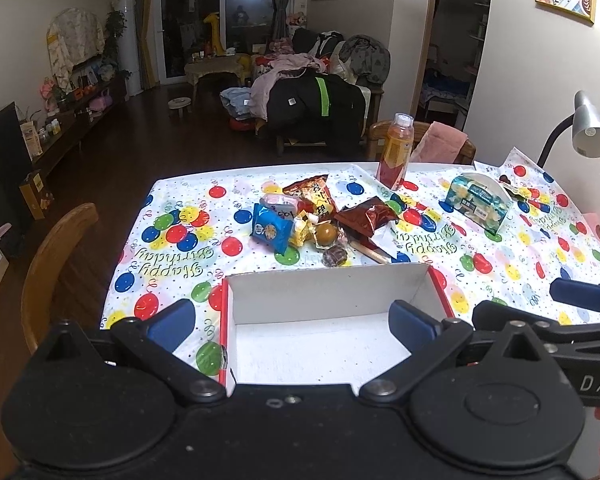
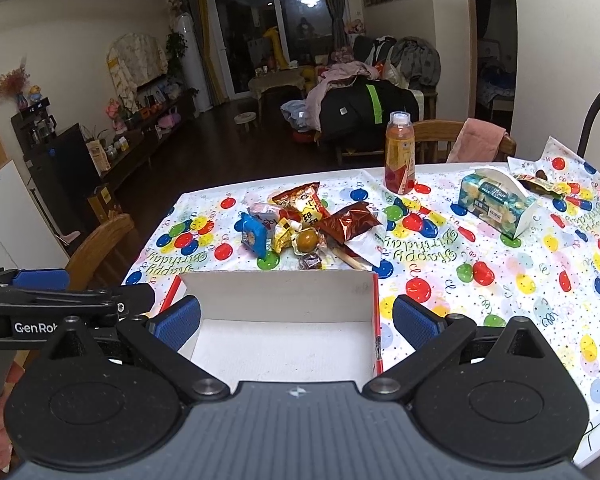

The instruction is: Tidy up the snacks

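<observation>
Snack pile (image 1: pixel 316 220) lay straight ahead of both grippers, just beyond far wall of box (image 1: pixel 328 292); box empty, nothing sorted yet.
Left gripper (image 1: pixel 292 322) spread wide, held nothing; right gripper (image 2: pixel 298 322) likewise wide, empty.
Both hovered over box; pile approx. centred btwn them, nearer arm unclear.
Brown packet (image 1: pixel 366 216): crinkly foil, long axis diagonal.
Blue packet (image 1: pixel 270 232): glossy, flat, squarish.
Round brown sweet (image 1: pixel 326 233) in clear wrap.
Box: white card inside, red outside.
</observation>
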Motion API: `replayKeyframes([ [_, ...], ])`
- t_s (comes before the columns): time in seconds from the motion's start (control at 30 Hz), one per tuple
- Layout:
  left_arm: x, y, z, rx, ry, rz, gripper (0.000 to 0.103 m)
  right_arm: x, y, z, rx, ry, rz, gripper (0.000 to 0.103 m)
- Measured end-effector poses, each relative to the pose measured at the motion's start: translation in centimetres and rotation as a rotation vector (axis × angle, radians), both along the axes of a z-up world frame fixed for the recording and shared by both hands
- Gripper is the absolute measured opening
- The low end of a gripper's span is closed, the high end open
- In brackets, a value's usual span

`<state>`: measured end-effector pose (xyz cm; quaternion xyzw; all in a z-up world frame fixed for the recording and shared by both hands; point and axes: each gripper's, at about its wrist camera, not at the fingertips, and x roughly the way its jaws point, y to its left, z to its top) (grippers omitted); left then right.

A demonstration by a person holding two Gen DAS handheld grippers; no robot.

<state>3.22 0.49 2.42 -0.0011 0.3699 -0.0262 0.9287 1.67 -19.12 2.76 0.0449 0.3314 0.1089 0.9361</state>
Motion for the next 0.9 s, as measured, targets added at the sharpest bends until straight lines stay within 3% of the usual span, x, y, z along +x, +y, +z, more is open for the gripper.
replayKeyframes([
  [0.9, -0.43, 0.04, 0.04, 0.007, -0.004, 0.001, 0.103, -0.15, -0.19, 0.3, 0.053, 0.004, 0.003, 0.103],
])
